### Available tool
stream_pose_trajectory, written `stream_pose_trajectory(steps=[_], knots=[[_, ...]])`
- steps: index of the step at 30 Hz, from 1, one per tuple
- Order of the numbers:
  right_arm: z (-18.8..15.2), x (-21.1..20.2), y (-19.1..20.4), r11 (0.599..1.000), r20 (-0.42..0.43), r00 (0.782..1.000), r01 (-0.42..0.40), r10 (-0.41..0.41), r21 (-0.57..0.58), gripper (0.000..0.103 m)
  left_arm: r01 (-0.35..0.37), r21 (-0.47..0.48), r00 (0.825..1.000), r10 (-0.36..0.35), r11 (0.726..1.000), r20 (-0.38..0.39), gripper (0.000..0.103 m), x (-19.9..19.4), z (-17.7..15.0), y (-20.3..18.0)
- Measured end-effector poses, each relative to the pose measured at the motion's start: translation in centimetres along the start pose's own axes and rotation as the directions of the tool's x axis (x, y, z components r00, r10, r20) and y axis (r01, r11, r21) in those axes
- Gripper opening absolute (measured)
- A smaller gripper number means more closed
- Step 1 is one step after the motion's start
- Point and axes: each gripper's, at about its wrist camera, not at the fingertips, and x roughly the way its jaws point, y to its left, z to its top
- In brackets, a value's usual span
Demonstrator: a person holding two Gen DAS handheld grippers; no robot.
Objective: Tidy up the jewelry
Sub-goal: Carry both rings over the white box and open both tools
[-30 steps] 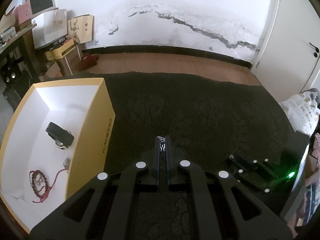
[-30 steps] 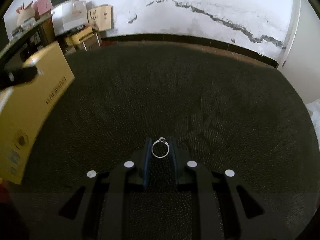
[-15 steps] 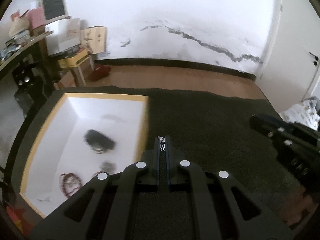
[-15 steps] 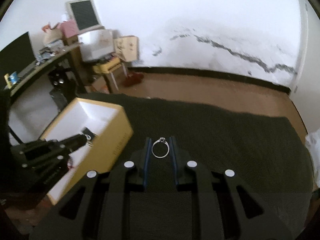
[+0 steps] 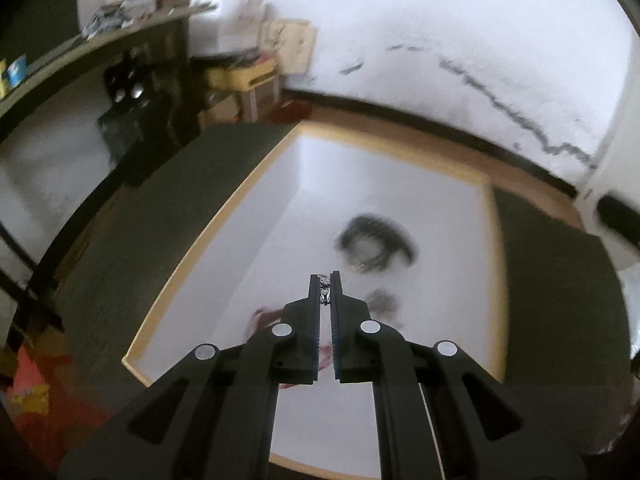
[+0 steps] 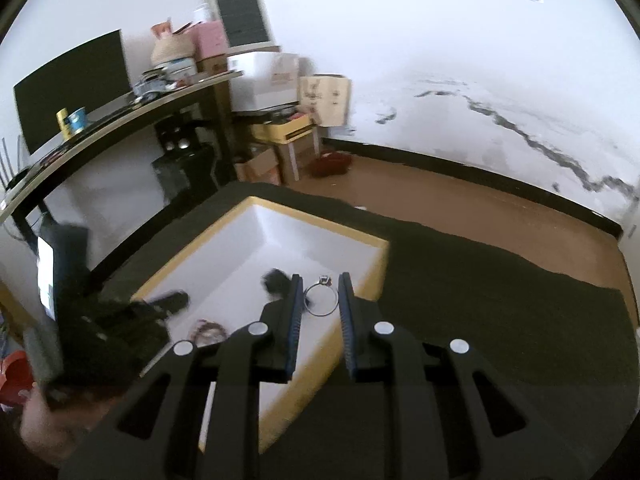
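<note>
right wrist view: our right gripper (image 6: 321, 294) pinches a silver ring (image 6: 320, 301) by its band above the white box (image 6: 362, 280); light, slippery. our left gripper (image 5: 324, 289) clamps a small jewel (image 5: 324, 280).

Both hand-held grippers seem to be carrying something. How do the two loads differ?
The right hand-held gripper holds a silver ring flat, its whole hoop showing between wide-set fingers. The left hand-held gripper pinches a much thinner small metallic piece, fingers nearly touching, too hidden to identify. Both hang over the white-lined yellow box.
</note>
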Motion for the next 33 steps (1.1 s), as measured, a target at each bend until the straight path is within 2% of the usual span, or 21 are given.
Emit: stream_pose_trajectory(steps=[5, 10, 19, 27, 29, 30, 31, 33], knots=[[0.7, 1.9, 3.5, 0.998, -0.003, 0.999, -0.049, 0.049, -0.025, 0.018, -0.034, -0.011, 0.996, 0.033, 0.999, -0.085, 0.004, 3.7, -1.4, 1.9], [-1.1, 3.8, 3.8, 0.998, -0.053, 0.997, -0.054, 0.053, -0.025, 0.018, -0.029, 0.010, 0.991, 0.030, 1.000, -0.133, 0.004, 5.4, -2.5, 1.9], [-2.3, 4.3, 3.6, 0.999, -0.075, 0.996, -0.049, 0.047, -0.024, 0.018, -0.024, 0.036, 0.990, 0.029, 0.999, -0.138, 0.005, 5.6, -3.0, 1.0], [-2.6, 4.2, 3.7, 0.999, -0.076, 0.996, -0.045, 0.043, -0.024, 0.018, -0.070, 0.056, 0.991, 0.076, 0.996, -0.107, 0.007, 4.8, -2.7, 1.0], [-2.6, 4.3, 3.6, 0.999, -0.079, 0.996, -0.043, 0.041, -0.024, 0.018, -0.065, 0.056, 0.991, 0.071, 0.996, -0.110, 0.024, 4.7, -2.6, 1.1], [-2.6, 4.4, 3.6, 0.999, -0.082, 0.996, -0.042, 0.040, -0.024, 0.018, -0.068, 0.050, 0.991, 0.073, 0.996, -0.111, 0.061, 4.6, -2.6, 1.2], [-2.8, 4.5, 3.7, 0.999, -0.085, 0.996, -0.041, 0.039, -0.024, 0.018, -0.072, 0.042, 0.992, 0.076, 0.996, -0.098, 0.088, 4.3, -2.5, 1.3], [-2.7, 4.7, 3.5, 0.999, -0.092, 0.995, -0.041, 0.039, -0.023, 0.018, -0.086, 0.045, 0.994, 0.088, 0.995, -0.059, 0.089, 3.5, -2.3, 1.3]])
